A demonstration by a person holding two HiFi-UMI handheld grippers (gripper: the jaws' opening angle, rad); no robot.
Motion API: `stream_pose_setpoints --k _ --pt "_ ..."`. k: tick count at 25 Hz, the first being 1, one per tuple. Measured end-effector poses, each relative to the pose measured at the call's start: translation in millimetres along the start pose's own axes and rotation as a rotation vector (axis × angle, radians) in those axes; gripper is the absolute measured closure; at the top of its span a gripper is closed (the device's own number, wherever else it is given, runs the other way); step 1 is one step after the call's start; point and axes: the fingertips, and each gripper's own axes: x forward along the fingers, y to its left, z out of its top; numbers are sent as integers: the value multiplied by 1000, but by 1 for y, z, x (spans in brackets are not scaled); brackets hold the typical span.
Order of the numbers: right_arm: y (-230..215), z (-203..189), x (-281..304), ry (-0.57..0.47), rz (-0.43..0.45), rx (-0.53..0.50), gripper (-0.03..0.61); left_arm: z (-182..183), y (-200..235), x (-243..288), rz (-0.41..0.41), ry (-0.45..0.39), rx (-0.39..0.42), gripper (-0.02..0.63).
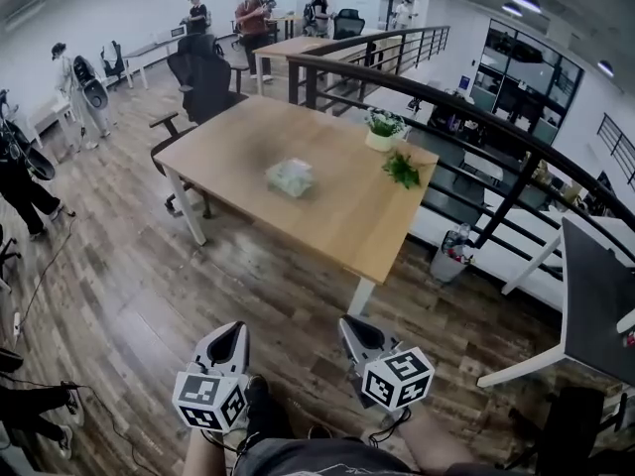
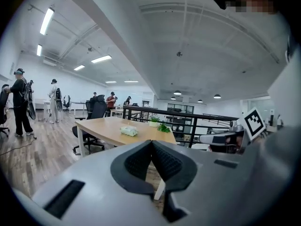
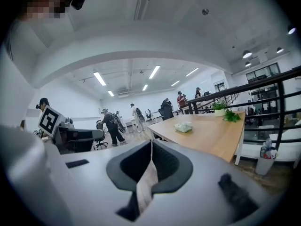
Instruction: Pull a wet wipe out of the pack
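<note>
Well short of the wooden table (image 1: pixel 337 216), the left gripper (image 1: pixel 235 330) and right gripper (image 1: pixel 346 323) are held closed and empty, while the wet wipe pack (image 1: pixel 290 177) lies loose at the table's middle, likely to be dragged along if tugged unpinned.

- Wet wipe pack (image 1: pixel 290 177), mid-top of the wooden table (image 1: pixel 337 221): being blurred in the head view; print and opening being left unreadable.
- People (image 1: pixel 253 13), beyond the table's far end: being shown too small for detail.
- Dark desk (image 1: pixel 600 305), right of the table: being cut off by the right edge.
- Forearms (image 1: pixel 203 456), nearer than the table: being cut off by the lower edge.
</note>
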Motion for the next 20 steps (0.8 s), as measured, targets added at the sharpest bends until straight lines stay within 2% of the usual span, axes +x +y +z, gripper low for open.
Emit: stream_pose_setpoints --k 4,11,20 --pt "-5 -1 26 22 -25 -23 554 2 21 22 -25 6 7 599" --pt "-15 15 101 32 -84 -27 554 25 86 75 -80 6 -9 599" --pt "-25 39 191 53 -161 2 554 51 162 134 -155 22 -34 600"
